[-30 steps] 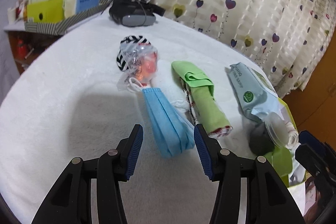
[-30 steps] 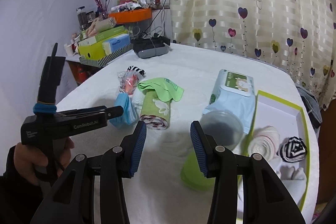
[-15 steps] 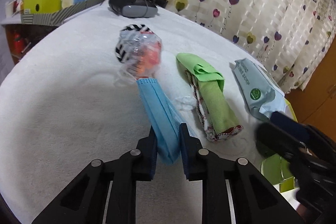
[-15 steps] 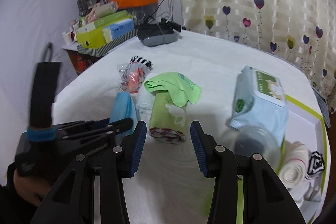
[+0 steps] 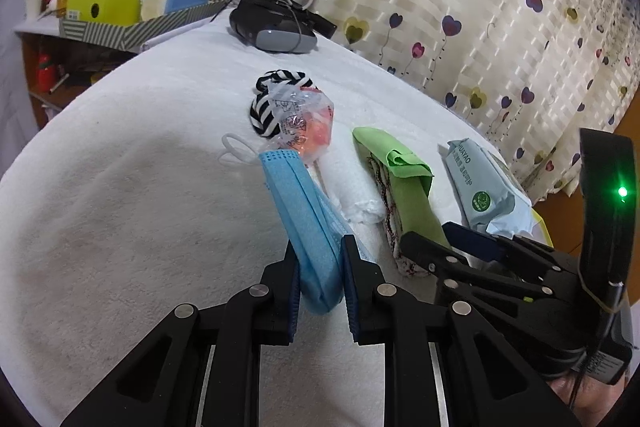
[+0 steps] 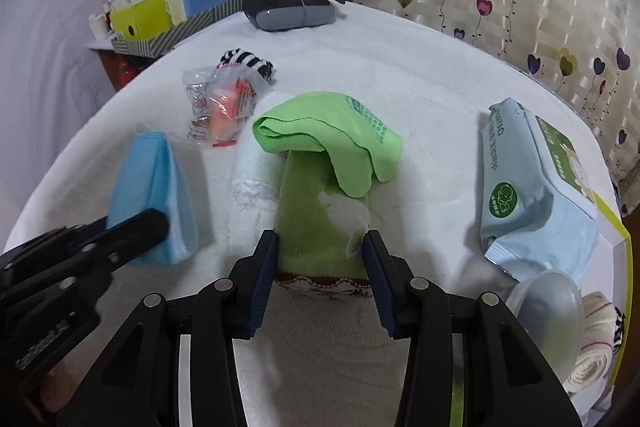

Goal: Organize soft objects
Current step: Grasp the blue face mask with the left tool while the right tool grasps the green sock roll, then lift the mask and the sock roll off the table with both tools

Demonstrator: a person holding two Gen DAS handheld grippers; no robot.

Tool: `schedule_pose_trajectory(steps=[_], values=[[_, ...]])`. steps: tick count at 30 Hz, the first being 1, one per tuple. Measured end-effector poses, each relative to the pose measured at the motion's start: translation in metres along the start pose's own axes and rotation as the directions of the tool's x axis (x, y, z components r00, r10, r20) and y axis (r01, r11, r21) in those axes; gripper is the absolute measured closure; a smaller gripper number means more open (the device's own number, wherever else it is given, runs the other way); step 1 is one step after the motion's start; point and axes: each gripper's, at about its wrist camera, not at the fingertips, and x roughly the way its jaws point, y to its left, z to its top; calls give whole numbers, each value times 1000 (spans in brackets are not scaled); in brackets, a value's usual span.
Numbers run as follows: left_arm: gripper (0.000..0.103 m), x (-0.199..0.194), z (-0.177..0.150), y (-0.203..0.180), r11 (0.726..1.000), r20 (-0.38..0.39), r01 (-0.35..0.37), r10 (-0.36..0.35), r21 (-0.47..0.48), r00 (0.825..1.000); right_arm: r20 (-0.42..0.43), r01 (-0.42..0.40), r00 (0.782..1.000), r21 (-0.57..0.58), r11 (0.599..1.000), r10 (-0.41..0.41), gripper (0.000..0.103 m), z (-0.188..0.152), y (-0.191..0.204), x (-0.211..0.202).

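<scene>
Left claw (image 5: 319,269) pinching folded blue pleated face mask (image 5: 306,223); right claw (image 6: 320,277) spread around rolled green towel (image 6: 320,227) beside mask: close squarely near roll's end.

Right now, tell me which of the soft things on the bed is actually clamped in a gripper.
The blue face mask: the left gripper is shut on its near end. The green rolled towel only sits between the right gripper's open jaws.
</scene>
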Motion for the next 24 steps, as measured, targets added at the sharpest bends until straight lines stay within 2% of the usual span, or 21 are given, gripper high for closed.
schedule_pose_trajectory(steps=[3,5,8,15,21,24], values=[[85,-3,-1,1,1000,3,5,-5,2,1000,0,-3,1000,-4,1000,3,58,0,0,2],[85,-6,-1,1,1000,5,8,-8,2,1000,6,-6,1000,-9,1000,6,70,-1,1,1],[85,-9,-1,1,1000,7,8,-8,1,1000,21,-8,1000,-29,1000,9,79,-4,3,-5],[85,-22,-5,-4,1000,23,5,-5,12,1000,46,-51,998,-42,998,53,81,-18,5,-27],[85,-38,-8,-10,1000,47,2,-3,25,999,97,-154,983,-26,988,155,81,-32,5,-58],[85,-46,-9,-15,999,62,4,-6,34,998,85,-189,978,-12,982,189,81,-34,1,-61]])
